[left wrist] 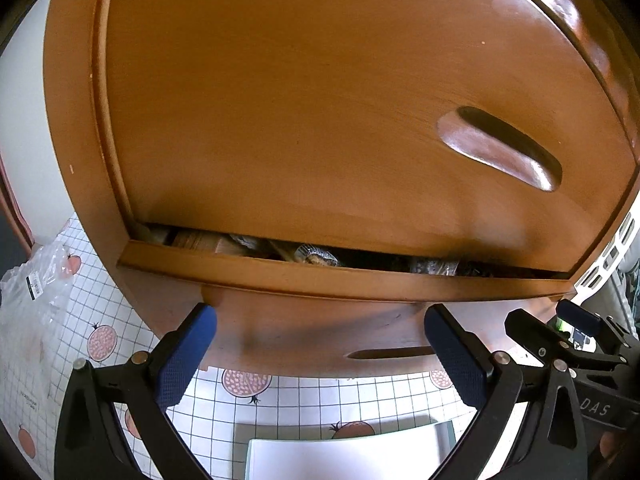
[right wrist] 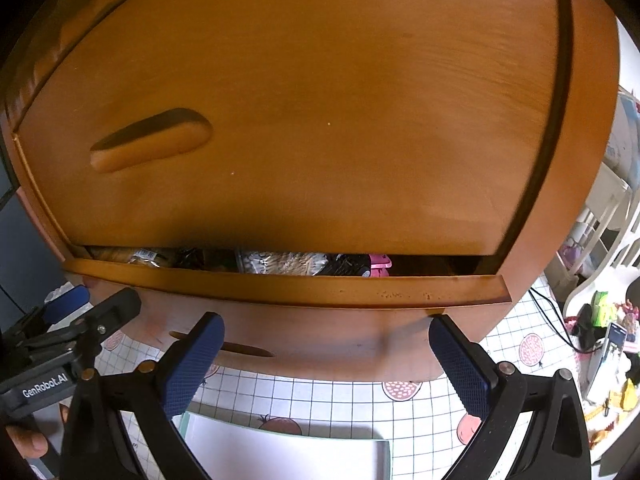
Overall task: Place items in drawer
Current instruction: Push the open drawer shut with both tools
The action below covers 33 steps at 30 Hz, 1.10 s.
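A wooden drawer [left wrist: 320, 280] stands out only a narrow gap from the cabinet. In the gap I see several wrapped packets [left wrist: 316, 258]; the right wrist view shows more packets [right wrist: 280, 262] and a pink item [right wrist: 379, 264]. My left gripper [left wrist: 320, 316] is open, its blue fingertips [left wrist: 200, 320] close against the drawer front [left wrist: 320, 336] just below its top edge. My right gripper [right wrist: 326, 324] is open too, at the same drawer front [right wrist: 320, 340], further right. Neither holds anything. Each appears at the edge of the other's view: the right gripper [left wrist: 560, 332] and the left gripper [right wrist: 80, 312].
Above is a closed upper drawer front with a recessed handle [left wrist: 500, 148]. Below lies a white grid-pattern cover with pink fruit prints [left wrist: 100, 300], a white tray [left wrist: 348, 456] and a clear plastic bag [left wrist: 36, 280]. White shelving and clutter [right wrist: 600, 320] stand at the right. A hand [right wrist: 24, 440] shows.
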{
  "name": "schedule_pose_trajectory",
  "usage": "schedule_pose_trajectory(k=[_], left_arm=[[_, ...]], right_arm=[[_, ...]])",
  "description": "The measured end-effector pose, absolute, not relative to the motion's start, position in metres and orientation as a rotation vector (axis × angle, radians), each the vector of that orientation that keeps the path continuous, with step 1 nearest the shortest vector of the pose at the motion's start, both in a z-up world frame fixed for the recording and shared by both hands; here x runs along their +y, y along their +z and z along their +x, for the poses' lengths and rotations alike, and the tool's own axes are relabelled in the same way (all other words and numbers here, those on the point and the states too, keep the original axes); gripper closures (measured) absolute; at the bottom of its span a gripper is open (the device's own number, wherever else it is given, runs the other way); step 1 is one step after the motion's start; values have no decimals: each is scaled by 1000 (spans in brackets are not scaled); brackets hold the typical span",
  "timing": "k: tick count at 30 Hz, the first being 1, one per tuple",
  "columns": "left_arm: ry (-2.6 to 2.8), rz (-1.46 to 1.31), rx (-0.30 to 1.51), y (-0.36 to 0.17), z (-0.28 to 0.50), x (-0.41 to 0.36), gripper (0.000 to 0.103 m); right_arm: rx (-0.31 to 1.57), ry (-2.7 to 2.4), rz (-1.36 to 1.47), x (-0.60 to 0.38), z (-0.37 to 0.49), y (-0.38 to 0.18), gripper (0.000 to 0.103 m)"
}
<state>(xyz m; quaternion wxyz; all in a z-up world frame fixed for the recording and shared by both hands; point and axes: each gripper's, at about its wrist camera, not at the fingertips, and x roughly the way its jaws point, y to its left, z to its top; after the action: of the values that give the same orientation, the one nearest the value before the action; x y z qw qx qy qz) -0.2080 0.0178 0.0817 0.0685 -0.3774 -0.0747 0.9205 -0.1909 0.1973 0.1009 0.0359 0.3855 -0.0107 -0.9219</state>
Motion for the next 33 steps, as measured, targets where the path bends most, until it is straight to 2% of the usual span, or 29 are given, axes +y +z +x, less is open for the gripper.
schedule_pose_trajectory(k=[33], left_arm=[[2775,-1136,-213,84,-148,18,0]], right_arm=[[-48,-2810,1198,195,-156,96,0]])
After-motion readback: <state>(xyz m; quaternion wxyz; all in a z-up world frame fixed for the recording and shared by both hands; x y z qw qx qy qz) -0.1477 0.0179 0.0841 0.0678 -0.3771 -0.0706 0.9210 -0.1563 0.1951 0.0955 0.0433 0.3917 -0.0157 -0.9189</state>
